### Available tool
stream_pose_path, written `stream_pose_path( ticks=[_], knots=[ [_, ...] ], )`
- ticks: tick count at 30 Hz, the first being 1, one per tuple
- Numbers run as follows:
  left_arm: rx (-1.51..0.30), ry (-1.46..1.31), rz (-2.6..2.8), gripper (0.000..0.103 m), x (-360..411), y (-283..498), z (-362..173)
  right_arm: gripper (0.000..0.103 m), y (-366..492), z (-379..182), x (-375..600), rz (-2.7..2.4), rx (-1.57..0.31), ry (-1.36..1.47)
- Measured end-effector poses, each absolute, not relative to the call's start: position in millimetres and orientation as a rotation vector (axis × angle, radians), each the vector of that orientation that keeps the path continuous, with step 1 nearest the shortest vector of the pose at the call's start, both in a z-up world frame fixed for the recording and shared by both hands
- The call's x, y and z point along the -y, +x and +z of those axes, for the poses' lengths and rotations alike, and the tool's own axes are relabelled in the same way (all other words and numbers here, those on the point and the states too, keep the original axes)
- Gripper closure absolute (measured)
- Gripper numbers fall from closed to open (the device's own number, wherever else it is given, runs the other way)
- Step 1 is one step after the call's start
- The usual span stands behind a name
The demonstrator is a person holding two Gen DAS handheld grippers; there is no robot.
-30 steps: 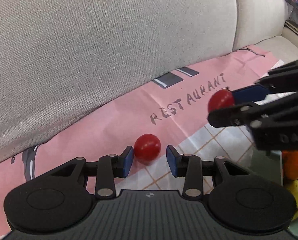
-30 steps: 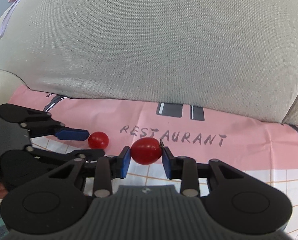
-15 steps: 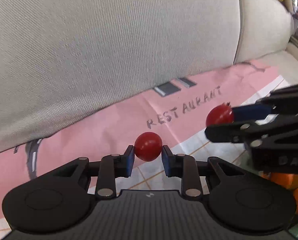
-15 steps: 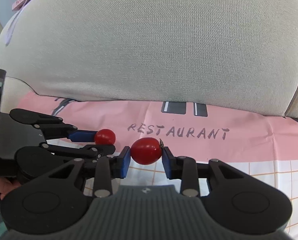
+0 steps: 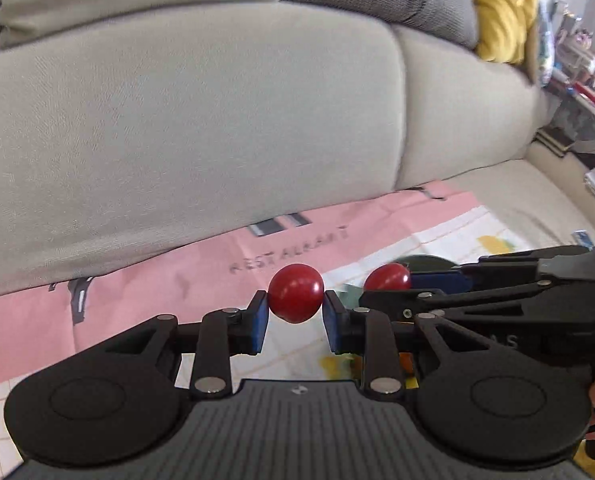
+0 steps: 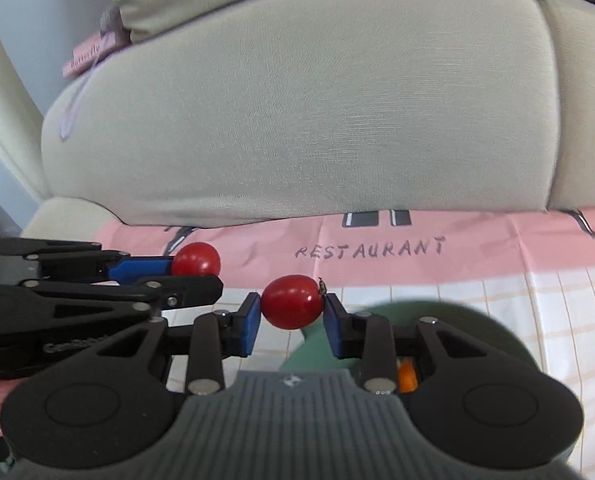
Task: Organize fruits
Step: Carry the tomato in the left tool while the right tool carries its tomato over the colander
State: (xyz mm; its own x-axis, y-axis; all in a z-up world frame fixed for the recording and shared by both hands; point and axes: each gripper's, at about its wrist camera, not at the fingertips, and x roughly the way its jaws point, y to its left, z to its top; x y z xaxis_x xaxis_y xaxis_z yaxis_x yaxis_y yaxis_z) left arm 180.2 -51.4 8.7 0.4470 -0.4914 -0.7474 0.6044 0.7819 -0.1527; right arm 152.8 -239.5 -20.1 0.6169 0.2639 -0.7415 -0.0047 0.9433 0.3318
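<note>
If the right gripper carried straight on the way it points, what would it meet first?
Probably the sofa backrest. The right gripper, shut on a red tomato, points over the pink mat toward it; depth is unclear.

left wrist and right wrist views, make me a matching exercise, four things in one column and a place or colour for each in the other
Things:
1. round tomato
2. stemmed tomato
3. cloth
4. cushion

Place or colour:
A. yellow
B. between the right tongs
C. pink, lettered RESTAURANT
D. between the left tongs

Pairs: 1-D, 2-B, 3-C, 4-A
</note>
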Motion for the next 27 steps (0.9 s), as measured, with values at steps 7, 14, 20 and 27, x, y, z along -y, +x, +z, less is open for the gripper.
stream_pose_path(
  ticks=[7,14,20,27],
  knots=[
    [-0.851,0.193,-0.728,0.071,73.0,130.8,20.3,0.072,95.1,-8.7,266.5,0.085,-0.852,0.384],
    [-0.856,0.235,-0.752,0.071,93.1,106.5,12.7,0.072,56.1,-21.6,286.3,0.012,-0.856,0.416],
    [-0.902,0.247,-0.732,0.071,102.2,106.5,-8.6,0.072,47.3,-33.1,289.1,-0.012,-0.859,0.381],
    [-0.948,0.257,-0.718,0.071,112.2,113.7,-29.4,0.072,53.9,-49.2,291.8,-0.042,-0.866,0.333]
  ],
)
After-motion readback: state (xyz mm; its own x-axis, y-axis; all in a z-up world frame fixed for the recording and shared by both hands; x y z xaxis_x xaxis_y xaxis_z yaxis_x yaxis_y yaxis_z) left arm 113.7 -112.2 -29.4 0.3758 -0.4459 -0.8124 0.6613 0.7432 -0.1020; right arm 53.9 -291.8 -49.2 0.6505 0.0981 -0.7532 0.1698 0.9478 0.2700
